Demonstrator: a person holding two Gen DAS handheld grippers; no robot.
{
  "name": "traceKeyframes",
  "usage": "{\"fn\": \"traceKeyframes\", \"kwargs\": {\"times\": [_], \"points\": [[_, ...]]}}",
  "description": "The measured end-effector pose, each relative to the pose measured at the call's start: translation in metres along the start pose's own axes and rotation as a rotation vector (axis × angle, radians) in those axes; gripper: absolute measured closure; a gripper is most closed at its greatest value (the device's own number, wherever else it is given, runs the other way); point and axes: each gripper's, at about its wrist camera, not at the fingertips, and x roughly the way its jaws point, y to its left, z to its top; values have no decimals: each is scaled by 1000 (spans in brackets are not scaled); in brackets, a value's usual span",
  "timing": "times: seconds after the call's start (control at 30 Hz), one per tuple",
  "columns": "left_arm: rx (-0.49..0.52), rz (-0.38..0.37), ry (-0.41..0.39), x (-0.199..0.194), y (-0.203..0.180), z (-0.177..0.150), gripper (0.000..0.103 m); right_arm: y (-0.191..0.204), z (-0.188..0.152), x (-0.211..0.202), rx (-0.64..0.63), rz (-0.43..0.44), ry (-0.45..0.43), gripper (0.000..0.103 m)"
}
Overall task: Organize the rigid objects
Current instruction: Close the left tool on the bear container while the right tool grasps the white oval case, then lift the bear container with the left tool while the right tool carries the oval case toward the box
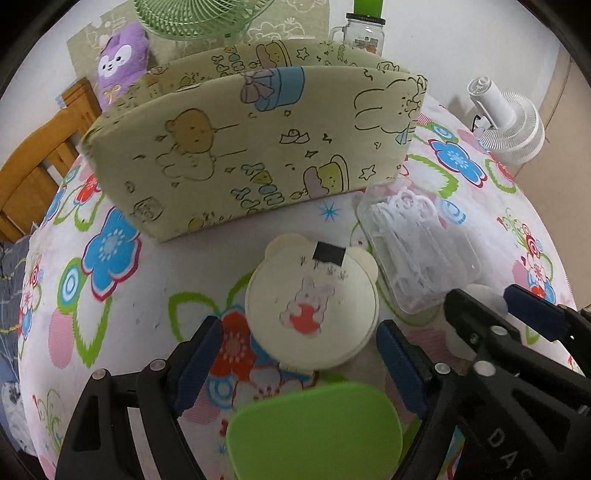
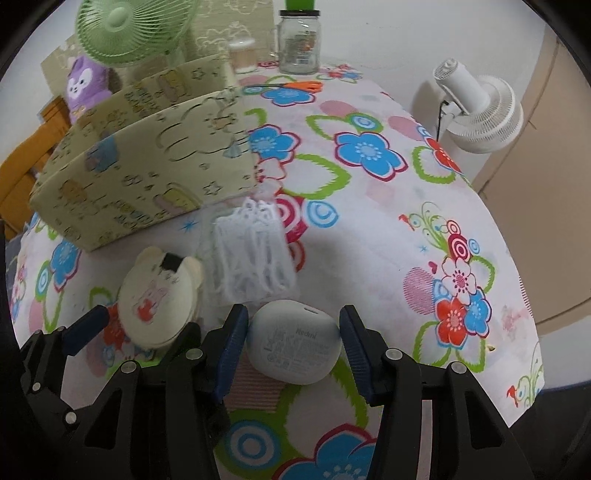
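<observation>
Fabric box (image 2: 140,162) blocks the table's (image 2: 388,240) far left; bare cloth lies open rightward.

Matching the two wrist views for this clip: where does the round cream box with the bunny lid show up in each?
Left wrist: the round box sits at lower centre, between the left tool's open fingers.
Right wrist: lower left, left of the right tool.
Shared landmark: the clear box of floss picks beside it.

Flower-print cloth covering the surface (image 2: 388,236), plain white wall (image 2: 388,33) behind its far edge, white fan (image 2: 476,107) beyond the right edge, orange wooden chair (image 1: 40,162) off the left edge, beige panel (image 2: 554,184) at far right
</observation>
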Motion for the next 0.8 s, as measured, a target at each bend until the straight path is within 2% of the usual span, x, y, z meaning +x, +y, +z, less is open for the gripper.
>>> {"fn": "traceKeyframes", "kwargs": {"times": [0.3, 0.37, 0.43, 0.8], "points": [[50, -10, -17, 10, -8, 14, 15, -9, 11, 11, 39, -5, 7, 48], [59, -19, -24, 11, -9, 14, 17, -10, 11, 12, 43, -3, 7, 48], [76, -41, -23, 9, -11, 13, 26, -10, 11, 12, 44, -2, 7, 48], [56, -17, -21, -4, -10, 11, 27, -8, 8, 5, 37, 11, -2, 49]]}}
